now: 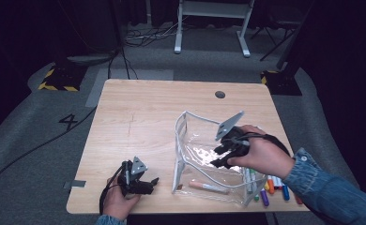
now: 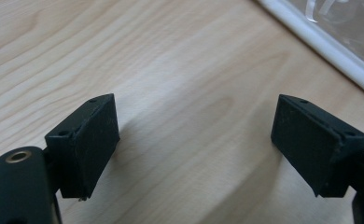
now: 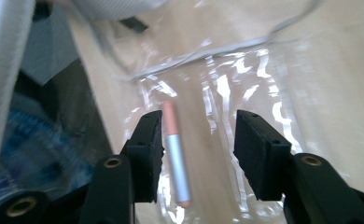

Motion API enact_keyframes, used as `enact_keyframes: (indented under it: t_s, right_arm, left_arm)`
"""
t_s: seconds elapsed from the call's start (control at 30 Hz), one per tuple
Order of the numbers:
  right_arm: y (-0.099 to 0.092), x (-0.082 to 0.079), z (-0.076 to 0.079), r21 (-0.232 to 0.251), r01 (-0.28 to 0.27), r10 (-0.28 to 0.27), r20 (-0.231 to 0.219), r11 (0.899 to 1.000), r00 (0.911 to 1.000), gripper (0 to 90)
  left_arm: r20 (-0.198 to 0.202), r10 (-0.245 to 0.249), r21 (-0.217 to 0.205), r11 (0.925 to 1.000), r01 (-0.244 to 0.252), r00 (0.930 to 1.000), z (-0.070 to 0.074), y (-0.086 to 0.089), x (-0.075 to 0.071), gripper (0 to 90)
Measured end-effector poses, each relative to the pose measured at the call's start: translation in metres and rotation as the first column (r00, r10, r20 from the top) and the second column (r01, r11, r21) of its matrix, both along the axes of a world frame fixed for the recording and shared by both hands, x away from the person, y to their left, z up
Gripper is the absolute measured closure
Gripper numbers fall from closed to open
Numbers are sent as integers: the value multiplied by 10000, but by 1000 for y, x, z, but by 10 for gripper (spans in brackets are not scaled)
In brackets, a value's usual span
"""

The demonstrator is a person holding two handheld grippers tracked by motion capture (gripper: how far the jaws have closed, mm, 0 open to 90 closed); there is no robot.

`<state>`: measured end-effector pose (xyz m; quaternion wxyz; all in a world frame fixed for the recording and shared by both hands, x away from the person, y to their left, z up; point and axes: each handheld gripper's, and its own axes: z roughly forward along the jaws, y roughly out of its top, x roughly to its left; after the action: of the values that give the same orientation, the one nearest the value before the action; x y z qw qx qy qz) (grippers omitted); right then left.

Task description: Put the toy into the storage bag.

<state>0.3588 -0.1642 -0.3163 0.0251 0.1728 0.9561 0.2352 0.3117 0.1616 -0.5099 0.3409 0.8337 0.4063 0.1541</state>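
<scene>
The right gripper [image 1: 218,161] hangs over the clear pouch [image 1: 197,140] at the table's [image 1: 139,108] near-right, jaws apart w/ nothing between them; the pink-and-silver marker [image 3: 175,158] lies loose inside the pouch, below the jaws. The left gripper [image 1: 154,181] sits low at the near-left edge, just beside the pouch's white rim, jaws wide & empty. More markers [image 1: 270,185] lie just right of the pouch.

One clear pouch [image 1: 204,154] holding one pink-capped marker [image 1: 208,187], beside several loose markers [image 1: 268,183] of uncertain count.
</scene>
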Motion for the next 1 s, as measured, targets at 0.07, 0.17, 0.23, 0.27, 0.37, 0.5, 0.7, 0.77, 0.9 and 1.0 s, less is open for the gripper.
enact_keyframes:
  t_s: [0.07,0.17,0.23,0.27,0.37,0.5,0.7,0.77,0.9,1.0]
  right_arm:
    - [-15,-1,10,122,294,-300,553,9995,9980,513]
    - [-39,-2,24,460,859,-893,788,9952,9929,510]
    - [-59,-3,33,834,1244,-1322,956,9887,9866,515]
    - [-72,-4,38,1093,1606,-1711,954,9810,9806,535]
    - [-100,-8,45,1442,2365,-2495,794,9609,9651,564]
    - [-142,-14,48,1737,3350,-3527,826,9261,9321,568]
    - [-195,-20,35,1720,4794,-4981,885,8606,8626,571]
    - [-208,-20,24,1504,5225,-5376,856,8393,8389,574]
    - [-235,-16,-12,924,6081,-6123,232,7885,7903,583]
    - [-251,-13,-41,499,6471,-6468,-250,7608,7623,585]
  left_arm:
    - [34,-13,38,10000,13,10000,0,0,0,148]
    - [6,-12,19,10000,12,10000,0,0,0,146]
    - [6,-15,25,10000,15,10000,0,0,0,146]
    - [10,-15,24,10000,15,10000,0,0,0,147]
    - [32,-17,28,10000,17,10000,0,0,0,146]
    - [30,-12,33,10000,12,10000,0,0,0,145]
    - [30,-12,35,10000,12,10000,0,0,0,145]
    - [30,-13,34,10000,13,10000,0,0,0,146]
    - [32,-15,35,10000,15,10000,0,0,0,146]
    - [32,-14,33,10000,13,10000,0,0,0,145]
